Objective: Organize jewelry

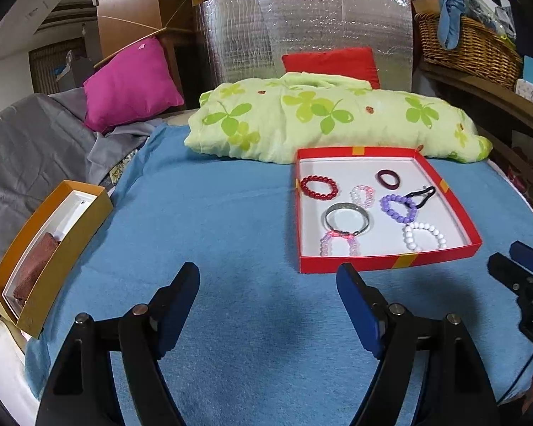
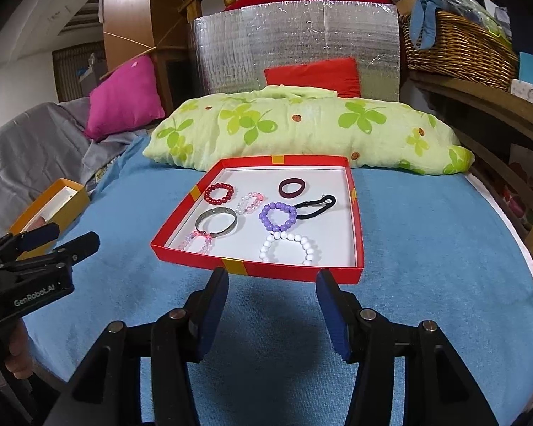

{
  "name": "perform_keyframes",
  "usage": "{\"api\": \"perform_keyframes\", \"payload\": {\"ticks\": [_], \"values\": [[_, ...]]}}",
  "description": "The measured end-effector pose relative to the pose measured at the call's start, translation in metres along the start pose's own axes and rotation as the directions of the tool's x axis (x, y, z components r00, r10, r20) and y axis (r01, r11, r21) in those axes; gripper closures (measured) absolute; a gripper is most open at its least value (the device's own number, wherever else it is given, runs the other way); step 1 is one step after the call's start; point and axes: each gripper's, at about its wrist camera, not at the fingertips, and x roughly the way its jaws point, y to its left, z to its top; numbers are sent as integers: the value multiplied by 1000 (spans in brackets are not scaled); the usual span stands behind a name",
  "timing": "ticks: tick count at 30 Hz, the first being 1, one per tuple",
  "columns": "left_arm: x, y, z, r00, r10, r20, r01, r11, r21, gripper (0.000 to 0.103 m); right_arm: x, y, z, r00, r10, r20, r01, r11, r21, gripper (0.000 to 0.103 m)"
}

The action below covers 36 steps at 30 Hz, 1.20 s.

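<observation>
Fuzzy blue blanket (image 1: 231, 213), beaded bracelets (image 1: 318, 187).

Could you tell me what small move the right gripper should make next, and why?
Probably ease the right gripper forward over the red tray's near wall toward the white bead bracelet. Its jaws stand open and empty just short of that wall, and this bracelet lies nearest, clear of the other pieces.
</observation>
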Motion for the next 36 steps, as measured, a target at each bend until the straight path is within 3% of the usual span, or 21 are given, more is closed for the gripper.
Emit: {"api": "perform_keyframes", "payload": {"ticks": [36], "values": [[8,0,0,1000,26,-9,-26,999,-35,23,8,1,-2,999,-12,-45,12,1000,9,47]]}}
